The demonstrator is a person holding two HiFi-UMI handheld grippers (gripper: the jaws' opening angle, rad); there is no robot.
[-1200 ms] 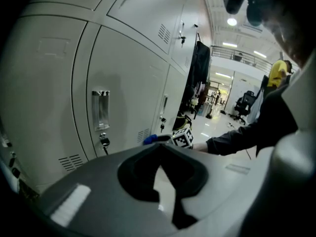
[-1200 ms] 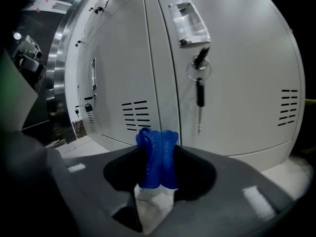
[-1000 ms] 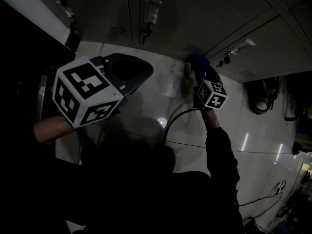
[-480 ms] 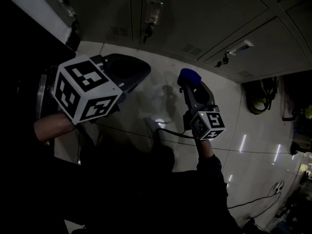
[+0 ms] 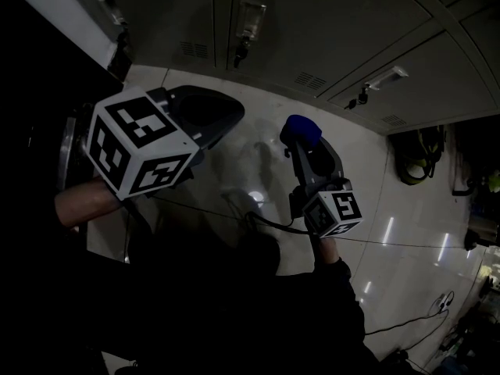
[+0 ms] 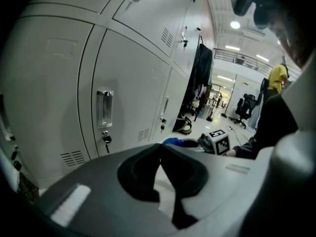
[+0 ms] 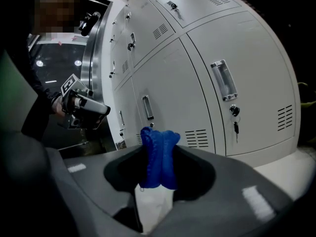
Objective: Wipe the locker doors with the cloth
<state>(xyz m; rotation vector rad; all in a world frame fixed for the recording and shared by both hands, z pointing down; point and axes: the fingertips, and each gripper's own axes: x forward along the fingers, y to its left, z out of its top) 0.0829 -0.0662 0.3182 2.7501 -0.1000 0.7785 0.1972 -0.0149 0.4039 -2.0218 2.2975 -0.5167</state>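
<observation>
Closest in, the right tool point(image 7: 158, 149) is pinching a bunched blue cloth point(image 7: 159, 162). Its jaws press in on the fold from both sides, and the top of the wad stands up above their tips. The left tool point(image 6: 160, 154) has its jaws pressed together with nothing between them. It is held up on the person's left, pointed toward the lockers, and touches nothing.

In the head view the cloth hangs over the glossy floor point(image 5: 234, 158), short of the lockers and apart from them, so there is no wiping contact at this instant. I read this as the gap before a stroke, not a stroke itself.

Beyond the cloth, the right gripper view shows the grey locker doors point(image 7: 197, 93). One has a recessed handle point(image 7: 223, 80), a key point(image 7: 234, 115) hanging in its lock, and vent slots point(image 7: 198, 138) near its foot.

The next move, I judge, calls for carrying the right tool forward until the wad meets a door face. The pinch has to stay firm, and the cloth should go round the handle and key so it does not snag.
</observation>
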